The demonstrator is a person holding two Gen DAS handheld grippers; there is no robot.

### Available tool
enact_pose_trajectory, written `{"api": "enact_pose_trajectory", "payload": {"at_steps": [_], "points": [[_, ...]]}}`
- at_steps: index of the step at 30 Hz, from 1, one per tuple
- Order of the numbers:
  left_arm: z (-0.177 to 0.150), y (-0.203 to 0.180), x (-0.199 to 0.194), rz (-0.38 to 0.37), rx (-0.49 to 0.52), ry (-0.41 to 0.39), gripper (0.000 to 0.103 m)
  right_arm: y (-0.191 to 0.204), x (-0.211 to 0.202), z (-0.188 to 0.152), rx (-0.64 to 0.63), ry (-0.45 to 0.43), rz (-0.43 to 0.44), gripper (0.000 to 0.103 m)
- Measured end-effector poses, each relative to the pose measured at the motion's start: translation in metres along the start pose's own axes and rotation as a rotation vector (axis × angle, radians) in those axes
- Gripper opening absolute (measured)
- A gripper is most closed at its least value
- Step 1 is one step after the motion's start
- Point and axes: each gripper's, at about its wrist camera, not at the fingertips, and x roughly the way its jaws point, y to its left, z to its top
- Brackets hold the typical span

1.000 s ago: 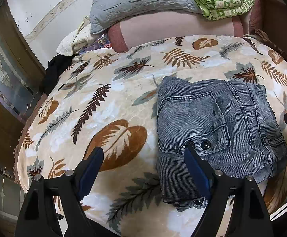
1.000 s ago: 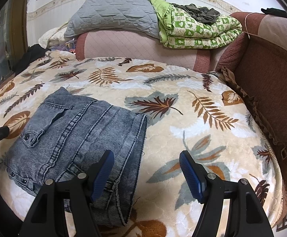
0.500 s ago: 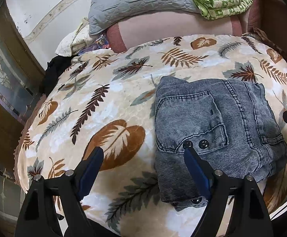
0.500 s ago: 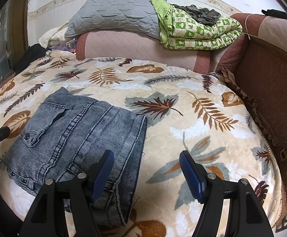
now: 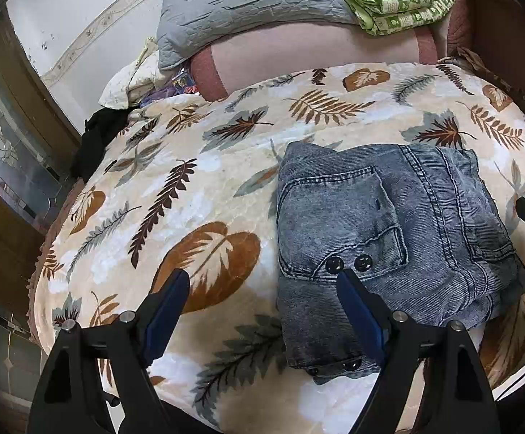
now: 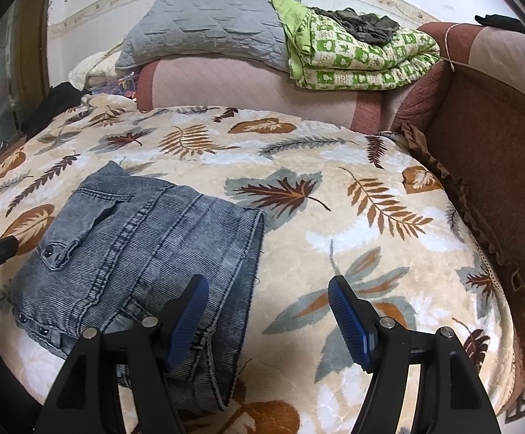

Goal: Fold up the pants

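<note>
The pants [image 5: 389, 238] lie folded into a compact stack on the bed [image 5: 197, 195], both the left hand-held gripper [image 5: 262, 300] and right hand-held gripper [image 6: 268, 307] wide and empty above, so any finishing press should square the edges.

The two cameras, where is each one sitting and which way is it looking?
Left wrist view: sits on the left gripper, looking forward and down at the folded pants on the leaf blanket; both open blue-padded fingers show, empty.
Right wrist view: sits on the right gripper, looking forward and down at the blanket's bare right side; its open, empty fingers show.
Shared: the pants, leaf blanket, grey pillow and green quilt.
</note>
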Motion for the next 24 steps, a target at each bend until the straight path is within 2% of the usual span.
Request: {"api": "enact_pose_trajectory", "payload": {"at_steps": [6, 10, 14, 17, 21, 24], "points": [[-0.003, 0.013, 0.009, 0.019, -0.018, 0.015, 0.084, -0.011, 0.011, -0.001, 0.051, 0.054, 0.002, 0.072], [-0.005, 0.032, 0.021, 0.062, -0.038, 0.024, 0.084, -0.023, 0.018, -0.003, 0.127, 0.087, 0.051, 0.072], [-0.009, 0.048, 0.038, 0.060, -0.055, 0.049, 0.084, -0.034, 0.025, -0.005, 0.210, 0.116, 0.117, 0.072], [-0.011, 0.054, 0.044, 0.010, -0.054, 0.041, 0.084, -0.039, 0.031, -0.006, 0.275, 0.140, 0.213, 0.072], [-0.005, 0.057, 0.052, -0.147, -0.075, 0.042, 0.084, -0.039, 0.040, -0.007, 0.319, 0.165, 0.293, 0.072], [0.002, 0.054, 0.054, -0.192, -0.067, 0.022, 0.084, -0.039, 0.048, -0.008, 0.356, 0.181, 0.340, 0.072]]}}
